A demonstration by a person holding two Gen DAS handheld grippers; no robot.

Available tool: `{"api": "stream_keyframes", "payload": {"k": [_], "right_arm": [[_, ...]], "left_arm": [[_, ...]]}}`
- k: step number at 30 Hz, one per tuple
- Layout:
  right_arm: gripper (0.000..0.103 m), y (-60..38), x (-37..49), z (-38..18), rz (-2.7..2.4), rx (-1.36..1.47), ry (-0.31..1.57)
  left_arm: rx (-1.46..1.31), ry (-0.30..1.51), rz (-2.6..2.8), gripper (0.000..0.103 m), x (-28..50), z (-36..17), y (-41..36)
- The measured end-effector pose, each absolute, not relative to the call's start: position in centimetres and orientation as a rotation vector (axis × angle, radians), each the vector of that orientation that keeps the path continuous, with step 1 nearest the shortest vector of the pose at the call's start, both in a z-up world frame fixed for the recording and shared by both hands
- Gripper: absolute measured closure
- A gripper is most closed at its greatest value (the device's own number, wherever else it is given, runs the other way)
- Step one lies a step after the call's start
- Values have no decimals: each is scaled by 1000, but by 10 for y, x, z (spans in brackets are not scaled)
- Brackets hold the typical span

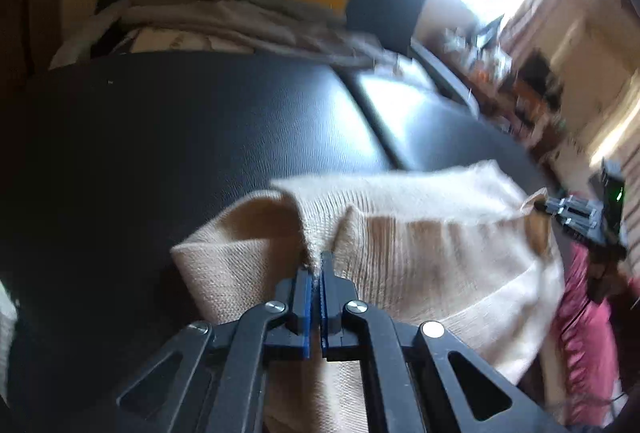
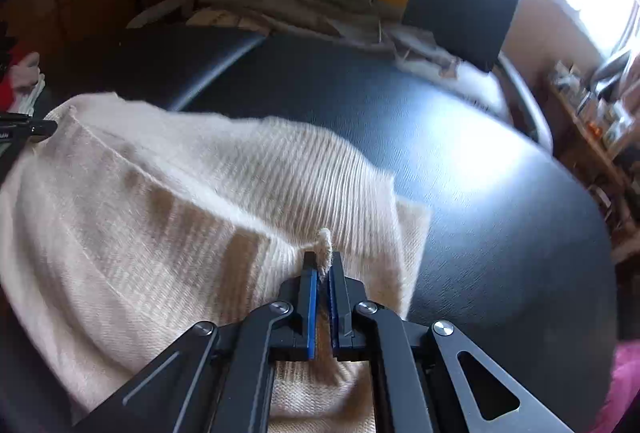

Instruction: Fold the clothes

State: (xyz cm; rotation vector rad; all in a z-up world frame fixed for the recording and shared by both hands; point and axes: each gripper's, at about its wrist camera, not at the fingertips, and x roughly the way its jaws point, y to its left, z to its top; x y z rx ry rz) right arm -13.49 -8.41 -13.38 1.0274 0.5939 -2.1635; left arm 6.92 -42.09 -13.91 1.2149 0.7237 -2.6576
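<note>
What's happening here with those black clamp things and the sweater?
A person is folding a cream knit sweater on a black table, using a handheld gripper in each hand. The left gripper is pinched shut on one part of the sweater's edge, and the right gripper is pinched shut on another. The fabric hangs bunched between them, partly lifted off the table, so the fold is not finished. More cloth lies heaped at the table's far edge.
</note>
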Motion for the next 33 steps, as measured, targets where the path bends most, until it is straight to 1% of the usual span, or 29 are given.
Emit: {"api": "stream_keyframes", "payload": {"k": [1, 2, 3, 4, 5, 6, 7, 9, 11, 12, 13, 14, 16, 18, 19, 21, 22, 24, 27, 29, 31, 33], "right_arm": [[98, -84, -133, -130, -2167, 1010, 601], [98, -85, -131, -126, -2171, 993, 609], [98, -85, -129, -122, -2175, 976, 616], [98, -86, -128, -120, -2177, 967, 621], [98, -87, -130, -122, -2176, 973, 618], [98, -89, -133, -124, -2175, 980, 615], [98, -90, -135, -126, -2174, 986, 612], [98, -93, -140, -130, -2171, 999, 606], [98, -96, -144, -134, -2167, 1013, 601], [98, -97, -144, -138, -2161, 1021, 600], [98, -97, -145, -142, -2156, 1028, 598], [98, -97, -146, -145, -2151, 1033, 594], [98, -97, -146, -147, -2147, 1038, 582], [98, -96, -146, -148, -2145, 1040, 569], [98, -96, -147, -148, -2143, 1041, 562], [98, -96, -146, -147, -2136, 1041, 558], [98, -96, -146, -148, -2134, 1041, 561], [98, -96, -145, -148, -2132, 1043, 565], [98, -95, -144, -148, -2132, 1046, 561], [98, -94, -145, -149, -2132, 1051, 562], [97, -95, -145, -150, -2132, 1055, 565], [98, -95, -144, -151, -2134, 1057, 560]], "left_arm": [[1164, 744, -2664, 102, 76, -134, -423], [1149, 727, -2651, 102, 79, -132, -425], [1138, 706, -2635, 97, 82, -130, -426], [1177, 646, -2582, 84, 80, -132, -426], [1235, 563, -2496, 78, 76, -138, -426], [1257, 528, -2446, 78, 73, -142, -426], [1275, 499, -2404, 75, 71, -145, -426], [1258, 567, -2482, 73, 70, -142, -423], [1266, 559, -2587, 70, 63, -134, -412], [1295, 522, -2622, 64, 58, -133, -405], [1347, 492, -2641, 60, 51, -135, -400], [1400, 479, -2653, 60, 44, -138, -396], [1474, 487, -2678, 57, 33, -145, -392], [1507, 477, -2645, 56, 25, -154, -392], [1523, 473, -2630, 56, 22, -158, -392], [1525, 458, -2637, 60, 19, -158, -393], [1520, 416, -2640, 62, 18, -155, -392], [1454, 290, -2596, 61, 24, -143, -388], [1371, 318, -2668, 58, 32, -127, -390], [1431, 361, -2717, 58, 29, -132, -384], [1487, 269, -2683, 58, 21, -143, -376], [1562, 333, -2640, 58, 13, -160, -380]]}}
